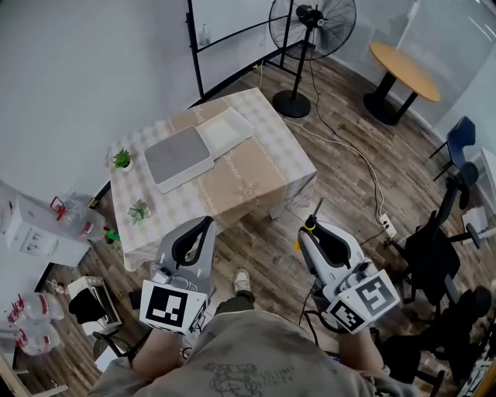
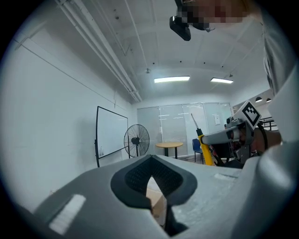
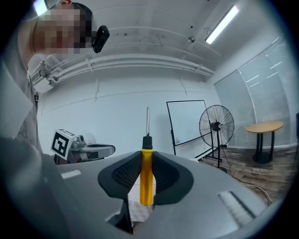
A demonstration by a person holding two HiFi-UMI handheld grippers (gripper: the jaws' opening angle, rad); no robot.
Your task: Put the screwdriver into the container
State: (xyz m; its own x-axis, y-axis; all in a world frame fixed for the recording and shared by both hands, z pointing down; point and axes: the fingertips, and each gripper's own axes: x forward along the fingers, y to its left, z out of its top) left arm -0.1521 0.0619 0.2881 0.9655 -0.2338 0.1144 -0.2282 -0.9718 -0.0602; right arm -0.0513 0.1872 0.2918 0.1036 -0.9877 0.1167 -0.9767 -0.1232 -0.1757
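Screwdriver (image 3: 146, 179) is pinched by right gripper (image 3: 145, 163); carry step. Left gripper (image 2: 152, 173) is pressed together, empty. Next: must be taken fwd to table (image 1: 260, 177).

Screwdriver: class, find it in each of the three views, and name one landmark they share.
Head view: screwdriver right of centre, in the right gripper.
Left gripper view: right of centre, yellow handle showing.
Right gripper view: centre, clamped between the jaws.
Shared landmark: the standing fan.

Yellow-handled screwdriver (image 3: 146, 177) upright, tight between jaws.
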